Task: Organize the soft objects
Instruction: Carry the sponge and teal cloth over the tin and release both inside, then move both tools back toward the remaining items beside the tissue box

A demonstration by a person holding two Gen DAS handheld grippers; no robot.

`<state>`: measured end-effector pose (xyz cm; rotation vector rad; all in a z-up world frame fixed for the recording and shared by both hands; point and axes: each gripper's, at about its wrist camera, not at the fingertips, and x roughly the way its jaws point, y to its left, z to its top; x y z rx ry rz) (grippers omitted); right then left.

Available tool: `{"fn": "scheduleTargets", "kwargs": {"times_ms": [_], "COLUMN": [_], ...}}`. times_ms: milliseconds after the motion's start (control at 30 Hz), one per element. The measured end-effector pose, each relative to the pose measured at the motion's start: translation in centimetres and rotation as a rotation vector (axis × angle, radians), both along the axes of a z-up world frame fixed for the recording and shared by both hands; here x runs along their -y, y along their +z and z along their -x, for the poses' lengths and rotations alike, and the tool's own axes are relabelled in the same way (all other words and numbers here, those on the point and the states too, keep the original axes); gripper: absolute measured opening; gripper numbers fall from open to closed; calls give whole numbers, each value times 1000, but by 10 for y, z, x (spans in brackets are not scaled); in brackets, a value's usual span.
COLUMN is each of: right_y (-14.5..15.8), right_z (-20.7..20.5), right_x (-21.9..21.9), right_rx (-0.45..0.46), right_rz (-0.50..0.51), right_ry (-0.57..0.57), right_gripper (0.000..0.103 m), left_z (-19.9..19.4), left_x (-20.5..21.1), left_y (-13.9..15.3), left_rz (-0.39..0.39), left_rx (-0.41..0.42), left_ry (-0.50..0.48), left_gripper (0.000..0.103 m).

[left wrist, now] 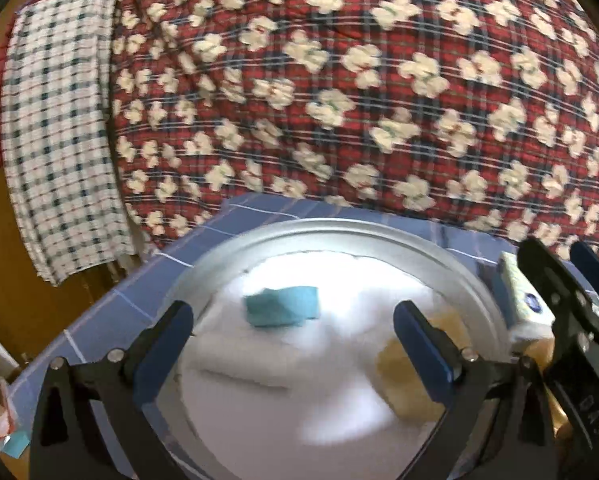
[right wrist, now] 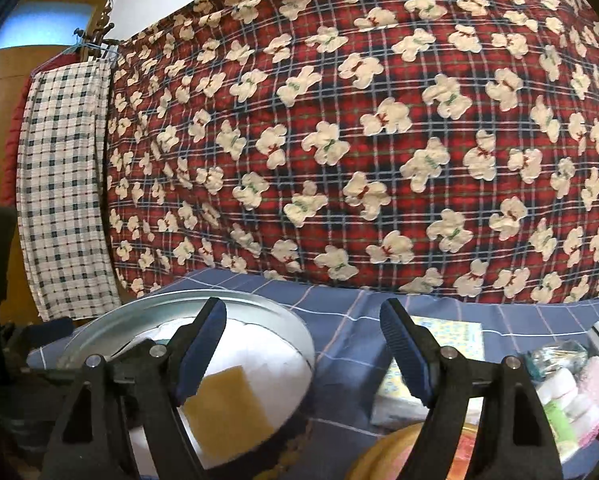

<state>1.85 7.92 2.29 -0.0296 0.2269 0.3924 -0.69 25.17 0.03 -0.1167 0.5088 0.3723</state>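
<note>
now both claws spread, nothing gripped: left claw (left wrist: 293, 320) over round tin (left wrist: 339, 229), right claw (right wrist: 303, 322) beside it. teal sponge (left wrist: 282, 306) and yellow sponge (right wrist: 227, 404) lie in tin on white padding. lift clear, avoid snagging; fetch next from pile (right wrist: 571, 392) at right.

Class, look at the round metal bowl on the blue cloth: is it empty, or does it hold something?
Not empty. The bowl holds white padding with a teal sponge and a yellow sponge lying on it.

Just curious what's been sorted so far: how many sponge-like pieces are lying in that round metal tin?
2. A teal piece lies toward the far side of the tin, on white padding; a yellow one lies nearer, on the right. More may be hidden under the padding.
</note>
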Motion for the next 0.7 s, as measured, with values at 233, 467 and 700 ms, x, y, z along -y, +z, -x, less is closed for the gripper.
{"fn": "scheduleTargets", "kwargs": {"times_ms": [233,467,700], "right_y": [-2,-6,-6], "right_z": [6,18,19], "right_x": [18,46,62], "right_rx": [9,73,50], "right_rz": [23,35,5], "right_ry": [-44,-139,-136], "right_gripper": [82,82,83], "left_z": [0,0,2], "left_x": [24,40,71], "left_y": [-2,-6,-8], "left_rz": [-30,-26,-118], "left_rx": [13,18,29], "left_ry": [-15,-32,-63], "left_gripper": [102,102,102]}}
